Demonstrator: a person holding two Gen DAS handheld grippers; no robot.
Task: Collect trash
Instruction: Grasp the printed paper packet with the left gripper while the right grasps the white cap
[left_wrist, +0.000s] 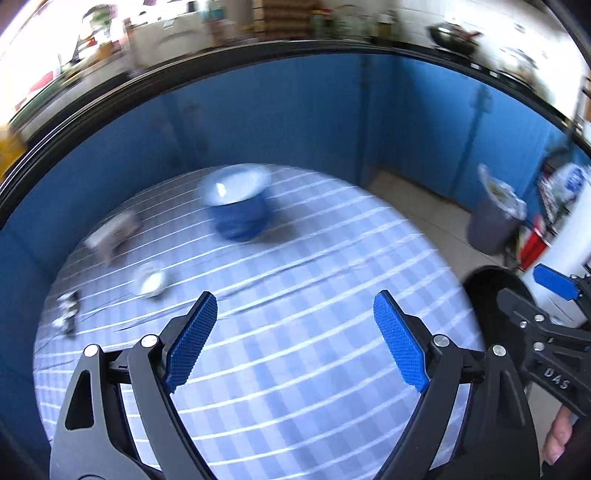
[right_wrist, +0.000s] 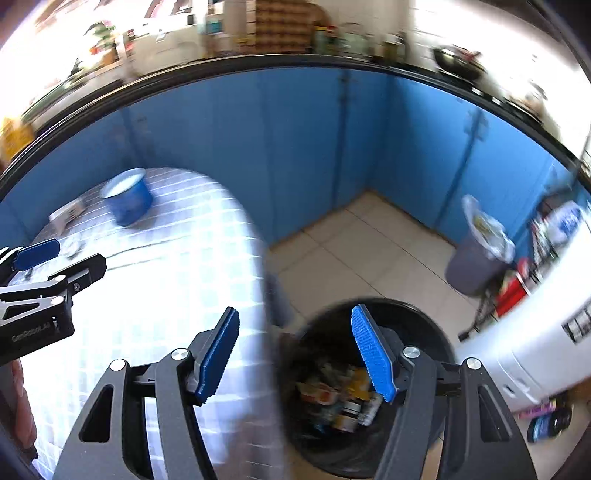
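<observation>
The trash on the table is small and smeared by motion blur: a crumpled white piece (left_wrist: 150, 283) lies near the left of the checked blue-and-white tablecloth (left_wrist: 295, 369), a small dark-and-white scrap (left_wrist: 68, 310) sits close to the left edge, and a flat pale box-like item (left_wrist: 114, 232) lies farther back. What each one is cannot be told. Behind them stands a blue tub (left_wrist: 240, 210) with a white inside.

More trash, a jumble of coloured wrappers and packets (right_wrist: 340, 398), fills the bottom of a black bin (right_wrist: 424, 321) on the tiled floor just beside the table.

The left gripper (left_wrist: 295, 332) hangs over the tablecloth, jaws spread wide with nothing between them. The right gripper (right_wrist: 295, 354) hangs over the black bin's rim and the table edge, likewise wide apart and holding nothing.

A grey lined bin (right_wrist: 476, 258) stands well apart by the blue wall.
</observation>
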